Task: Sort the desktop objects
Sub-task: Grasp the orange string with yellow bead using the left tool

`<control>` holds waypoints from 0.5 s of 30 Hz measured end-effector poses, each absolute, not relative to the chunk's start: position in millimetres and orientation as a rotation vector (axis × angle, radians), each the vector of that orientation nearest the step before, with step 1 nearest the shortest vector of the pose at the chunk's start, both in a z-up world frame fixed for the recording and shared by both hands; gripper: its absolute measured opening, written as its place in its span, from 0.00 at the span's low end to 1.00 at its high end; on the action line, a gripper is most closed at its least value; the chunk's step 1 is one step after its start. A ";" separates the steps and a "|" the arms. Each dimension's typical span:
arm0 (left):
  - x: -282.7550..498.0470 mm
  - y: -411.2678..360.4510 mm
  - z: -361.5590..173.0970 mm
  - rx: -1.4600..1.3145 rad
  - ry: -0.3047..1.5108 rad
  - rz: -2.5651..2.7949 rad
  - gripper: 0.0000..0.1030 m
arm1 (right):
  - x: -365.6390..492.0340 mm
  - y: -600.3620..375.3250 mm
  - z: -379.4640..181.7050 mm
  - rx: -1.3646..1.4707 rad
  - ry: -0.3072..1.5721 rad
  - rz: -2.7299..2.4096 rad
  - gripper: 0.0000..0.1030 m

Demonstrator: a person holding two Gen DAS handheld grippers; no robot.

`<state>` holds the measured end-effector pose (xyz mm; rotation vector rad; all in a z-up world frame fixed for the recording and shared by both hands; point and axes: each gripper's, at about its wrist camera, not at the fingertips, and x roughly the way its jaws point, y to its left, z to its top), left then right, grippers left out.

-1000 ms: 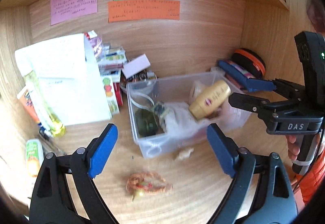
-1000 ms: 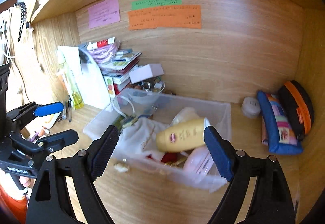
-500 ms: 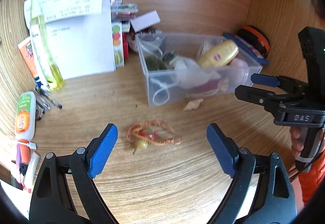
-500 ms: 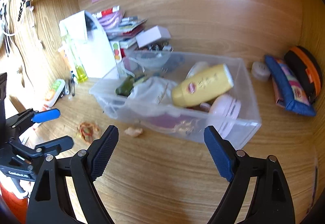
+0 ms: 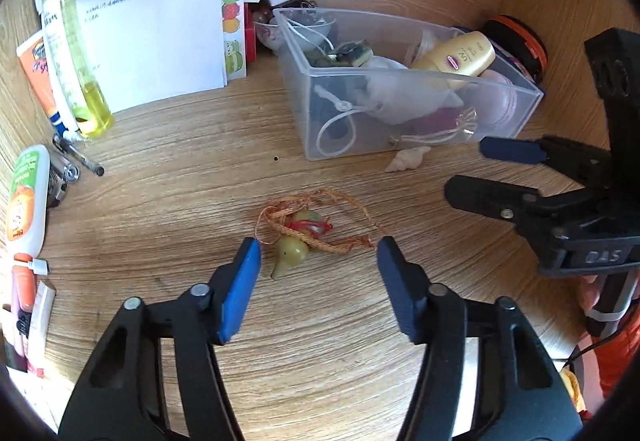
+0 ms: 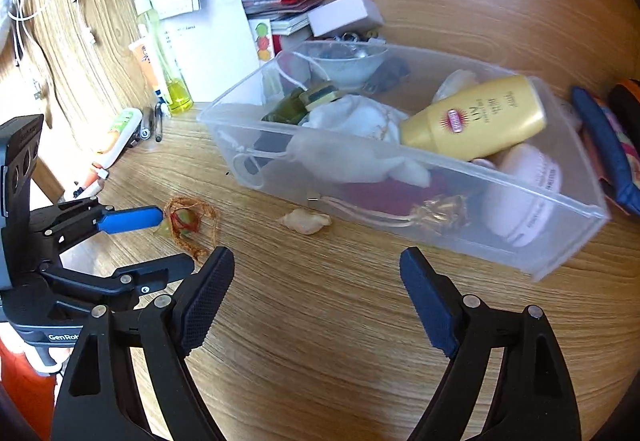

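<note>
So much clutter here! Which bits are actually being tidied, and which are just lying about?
In the job: corded charm between the open left hand-held gripper; seashell; clear box.
Lying about: yellow spray bottle, pens, papers, blue pouch.

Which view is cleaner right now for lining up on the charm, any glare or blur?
Left wrist view: sharp and evenly lit, charm crisp just ahead of the open left gripper. Right wrist view: window glare washes out the left edge, clear bin slightly soft, fisheye bending throughout.

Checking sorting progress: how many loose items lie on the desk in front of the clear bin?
2: a corded charm between the open left claw tips, and a small shell against the bin front. Others may be hidden.
</note>
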<state>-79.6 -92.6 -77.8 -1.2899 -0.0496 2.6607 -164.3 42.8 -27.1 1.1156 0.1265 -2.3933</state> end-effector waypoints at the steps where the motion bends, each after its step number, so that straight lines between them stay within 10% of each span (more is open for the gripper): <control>1: -80.2 -93.8 -78.2 -1.293 -0.058 2.663 0.56 | -165.9 41.3 -28.5 1.124 0.117 -2.386 0.74; 15: -83.0 -90.7 -80.9 -1.292 0.003 2.692 0.38 | -189.3 15.1 -46.7 1.195 0.159 -2.405 0.52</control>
